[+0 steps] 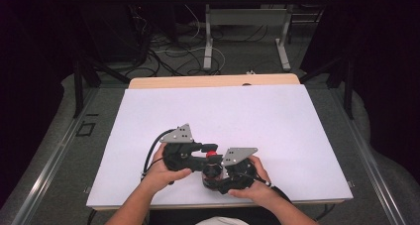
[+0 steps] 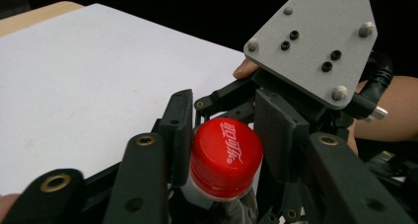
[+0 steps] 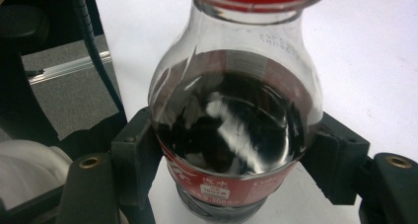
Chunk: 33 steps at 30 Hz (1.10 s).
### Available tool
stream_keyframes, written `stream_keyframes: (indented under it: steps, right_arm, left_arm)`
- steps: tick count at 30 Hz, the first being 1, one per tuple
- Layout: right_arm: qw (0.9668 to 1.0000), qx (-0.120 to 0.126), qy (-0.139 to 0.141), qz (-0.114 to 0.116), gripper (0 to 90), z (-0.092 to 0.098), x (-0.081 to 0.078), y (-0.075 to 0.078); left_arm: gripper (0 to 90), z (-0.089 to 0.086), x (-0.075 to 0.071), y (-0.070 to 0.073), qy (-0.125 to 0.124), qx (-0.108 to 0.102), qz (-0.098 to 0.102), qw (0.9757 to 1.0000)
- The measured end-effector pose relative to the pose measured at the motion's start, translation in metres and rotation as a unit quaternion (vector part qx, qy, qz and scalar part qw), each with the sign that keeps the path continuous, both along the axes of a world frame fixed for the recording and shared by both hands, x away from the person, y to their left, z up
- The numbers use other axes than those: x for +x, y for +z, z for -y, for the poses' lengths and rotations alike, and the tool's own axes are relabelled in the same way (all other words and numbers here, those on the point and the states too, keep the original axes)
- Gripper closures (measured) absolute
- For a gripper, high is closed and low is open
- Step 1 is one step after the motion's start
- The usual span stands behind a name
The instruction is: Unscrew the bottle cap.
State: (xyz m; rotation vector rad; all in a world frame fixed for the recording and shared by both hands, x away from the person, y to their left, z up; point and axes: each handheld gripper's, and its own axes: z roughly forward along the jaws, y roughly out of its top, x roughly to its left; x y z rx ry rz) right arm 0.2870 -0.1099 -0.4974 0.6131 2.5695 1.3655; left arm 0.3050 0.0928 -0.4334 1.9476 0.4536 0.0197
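A small plastic cola bottle, part full of dark drink, stands near the front edge of a white table. It looks light, smooth and likely slippery. The right gripper is clamped on its labelled body; the left gripper has its jaws closed on the ridged red cap, the best twisting hold. Nothing else sits nearby to obstruct.

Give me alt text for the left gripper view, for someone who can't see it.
The left gripper is closed on the red cap of a bottle, one black jaw on each side of it. Behind the cap, the right gripper's grey plate and a hand appear above a white table.
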Motion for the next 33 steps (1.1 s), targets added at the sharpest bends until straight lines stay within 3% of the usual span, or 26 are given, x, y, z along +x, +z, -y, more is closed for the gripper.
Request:
stream_keyframes:
  steps: [2,5,9,12,14,19,27,33]
  right_arm:
    - [1.0000,-0.001,-0.007,0.000,30.0,0.001,0.001,0.000]
    - [0.9997,-0.001,-0.023,-0.005,30.0,0.003,0.002,0.001]
    - [0.9992,-0.004,-0.040,-0.006,30.0,0.005,0.004,0.001]
    - [0.9988,-0.002,-0.049,-0.001,30.0,0.006,0.005,0.000]
    - [0.9989,-0.004,-0.048,-0.004,30.0,0.007,0.006,0.001]
    - [0.9991,0.000,-0.043,-0.004,30.0,0.008,0.006,0.001]
    - [0.9995,0.007,-0.029,-0.004,29.9,0.007,0.005,0.002]
    - [1.0000,0.002,-0.002,-0.004,29.9,0.004,0.002,0.002]
  left_arm:
    - [61.4,0.003,-0.002,0.001,0.022,0.007,0.015,0.9996]
    - [61.7,0.010,-0.008,0.002,0.066,0.009,0.020,0.9976]
    - [61.9,0.022,-0.016,0.004,0.135,0.026,0.020,0.9904]
    - [61.6,0.025,-0.016,0.006,0.146,0.029,0.013,0.9888]
    - [60.8,0.024,-0.015,0.006,0.139,0.027,0.010,0.9898]
    - [48.3,0.014,-0.010,0.011,0.124,0.021,-0.002,0.9921]
    - [42.8,-0.002,-0.002,0.019,0.041,0.023,0.003,0.9989]
    - [43.1,-0.006,0.007,0.010,-0.013,0.017,-0.012,0.9997]
